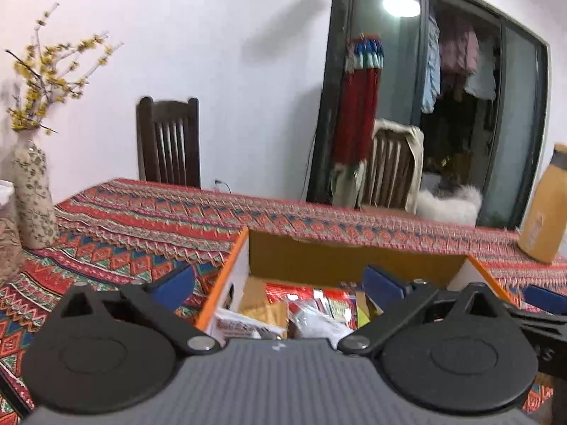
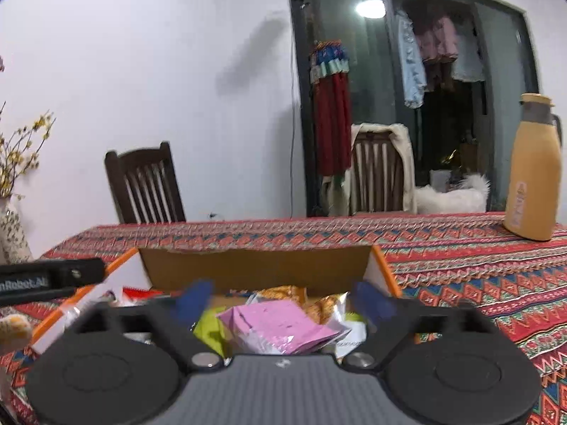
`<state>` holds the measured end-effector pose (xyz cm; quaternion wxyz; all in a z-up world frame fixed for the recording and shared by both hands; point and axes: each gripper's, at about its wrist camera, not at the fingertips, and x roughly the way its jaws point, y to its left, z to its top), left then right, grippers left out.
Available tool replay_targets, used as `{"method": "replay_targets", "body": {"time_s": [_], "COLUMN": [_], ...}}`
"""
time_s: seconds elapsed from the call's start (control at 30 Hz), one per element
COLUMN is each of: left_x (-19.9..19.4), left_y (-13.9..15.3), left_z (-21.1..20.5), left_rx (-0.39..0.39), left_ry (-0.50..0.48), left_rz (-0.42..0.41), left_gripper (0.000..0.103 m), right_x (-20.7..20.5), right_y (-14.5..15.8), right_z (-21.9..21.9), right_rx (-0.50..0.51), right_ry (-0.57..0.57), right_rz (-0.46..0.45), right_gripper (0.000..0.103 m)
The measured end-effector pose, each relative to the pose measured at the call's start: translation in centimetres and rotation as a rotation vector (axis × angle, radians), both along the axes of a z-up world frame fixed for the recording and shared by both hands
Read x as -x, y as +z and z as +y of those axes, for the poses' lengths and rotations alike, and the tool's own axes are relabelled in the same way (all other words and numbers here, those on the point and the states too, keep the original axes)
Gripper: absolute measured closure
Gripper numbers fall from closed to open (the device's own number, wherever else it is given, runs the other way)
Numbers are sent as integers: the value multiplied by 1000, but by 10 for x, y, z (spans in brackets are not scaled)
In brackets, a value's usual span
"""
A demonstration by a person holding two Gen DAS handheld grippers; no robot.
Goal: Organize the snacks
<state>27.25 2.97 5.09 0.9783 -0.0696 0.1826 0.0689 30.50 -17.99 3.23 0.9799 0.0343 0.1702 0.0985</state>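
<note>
both claws stand wide apart with nothing between the pads: left gripper (image 1: pixel 278 285) and right gripper (image 2: pixel 283 302), each low in its frame over the cardboard box (image 1: pixel 354 258). snack packets (image 1: pixel 312 304) lie inside it, a pink packet (image 2: pixel 273 322) at lower centre. box sits on patterned tablecloth (image 2: pixel 478 272); tan flask (image 2: pixel 531 170) upright at right edge.

One cardboard box (image 2: pixel 255 269), two wooden chairs (image 2: pixel 145 184), one yellow flask (image 2: pixel 531 177), one patterned vase (image 1: pixel 33 198).
</note>
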Motion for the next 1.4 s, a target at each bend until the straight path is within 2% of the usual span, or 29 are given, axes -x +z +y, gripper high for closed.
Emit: {"method": "replay_targets", "body": {"time_s": [0.37,0.53,0.7,0.9,1.07,1.4], "left_x": [6,25,58,106,150,215], "left_y": [4,21,36,36,26,-12], "left_z": [1,-7,-10,-9,-3,4], "left_rx": [24,13,12,9,11,-4], "left_ry": [-2,-46,-77,-139,-160,-196], "left_rz": [-9,-29,-35,-35,-27,62], "left_gripper": [0,0,0,0,0,0], "right_x": [9,19,52,107,151,223], "right_y": [7,19,34,37,30,0], "right_z": [-5,-11,-17,-27,-34,-43], "right_rx": [-16,-21,-25,-39,-26,-5], "right_ry": [-5,-41,-26,5,7,6], "right_rz": [-34,-41,-77,-97,-95,-15], "right_gripper": [0,0,0,0,0,0]}}
